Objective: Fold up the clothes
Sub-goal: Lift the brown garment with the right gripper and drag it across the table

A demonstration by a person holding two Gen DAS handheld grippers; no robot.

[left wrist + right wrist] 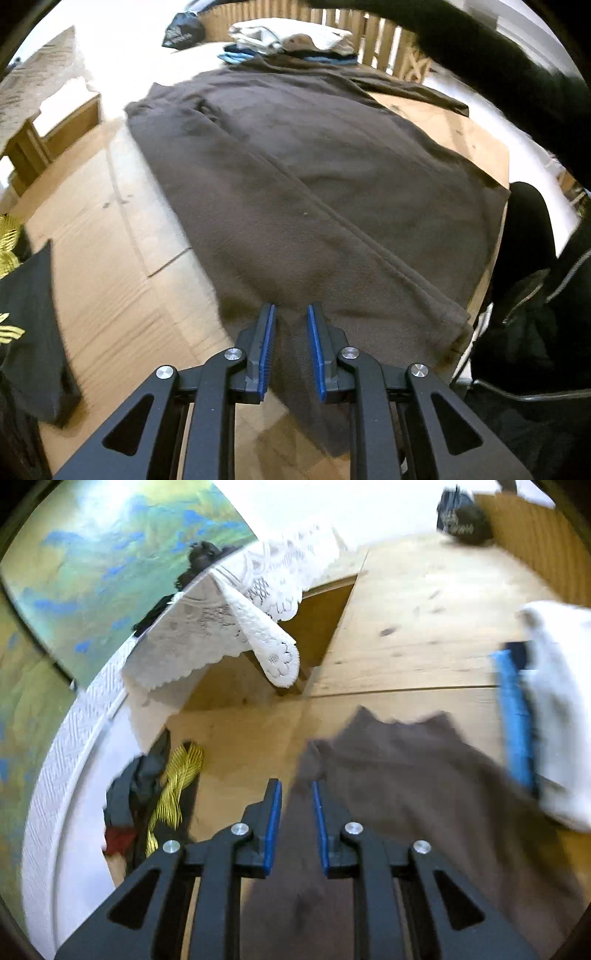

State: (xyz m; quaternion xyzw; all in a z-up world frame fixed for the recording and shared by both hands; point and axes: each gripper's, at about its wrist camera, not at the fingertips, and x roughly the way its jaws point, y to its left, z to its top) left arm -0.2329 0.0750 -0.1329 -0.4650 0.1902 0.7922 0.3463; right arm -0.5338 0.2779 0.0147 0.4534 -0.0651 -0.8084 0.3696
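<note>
Brown fleece garment [314, 177] lies spread flat over the pale wooden tabletop [96, 266], one long seam running down its middle. At the tabletop's far edge sits a stack of folded white and blue clothes [291, 40], touching the garment's far end. The left gripper [291, 314] hangs over the near hem, its blue-padded jaws narrowly parted with nothing between them. The right gripper [297, 790] stands likewise parted above a rumpled end of the brown fleece [406, 775].
</note>
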